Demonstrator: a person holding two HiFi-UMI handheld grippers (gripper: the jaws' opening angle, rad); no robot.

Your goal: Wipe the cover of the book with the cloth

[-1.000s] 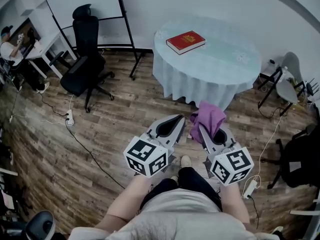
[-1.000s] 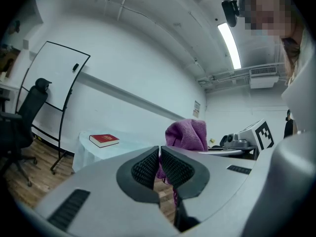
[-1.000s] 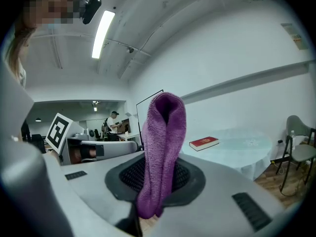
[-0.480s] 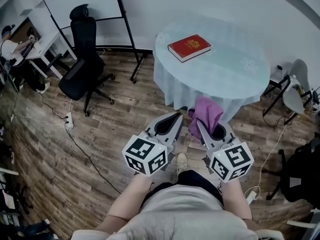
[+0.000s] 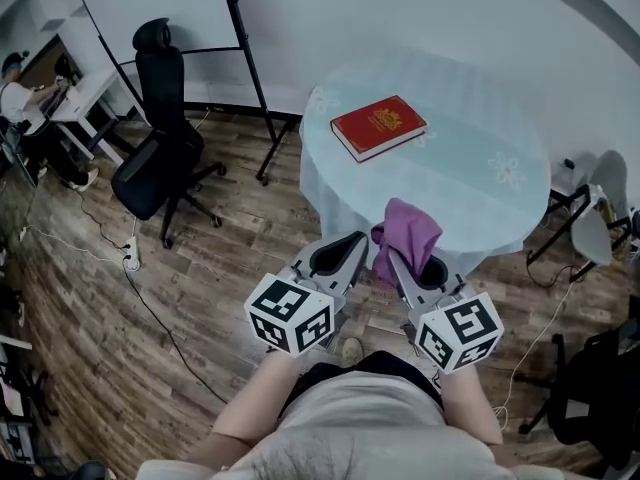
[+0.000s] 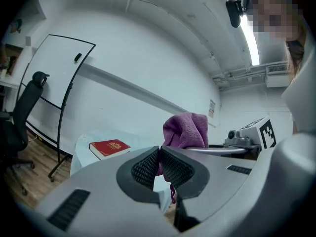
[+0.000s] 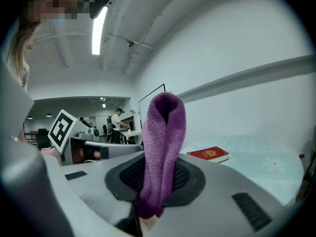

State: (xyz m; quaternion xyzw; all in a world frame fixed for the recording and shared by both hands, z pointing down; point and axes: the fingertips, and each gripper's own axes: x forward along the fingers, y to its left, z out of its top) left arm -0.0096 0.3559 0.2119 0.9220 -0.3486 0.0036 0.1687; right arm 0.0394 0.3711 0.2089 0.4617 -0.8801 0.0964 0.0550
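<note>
A wood-plank floor fills the room seen in the head view. On it stands a round table under a pale blue cover, just ahead of the person. A whiteboard on a black stand leans at the far left, and a black office chair stands in front of it, well apart from the table.

The person's 2 bare forearms reach forward from the body, side by side and nearly parallel. Each holds a gripper with its marker cube toward the body and its jaws aimed at the table's near edge.

The left gripper has its jaws closed, the ribbed pads meeting at the tips with nothing caught between them, as the left gripper view shows. The right gripper sits just beside it, its jaws pressed tight on a purple cloth. In the right gripper view the cloth stands up folded from between the pads, and a short end hangs below them.

The red book lies flat near the table's far left edge, cover up, well apart from both grippers and the cloth.
</note>
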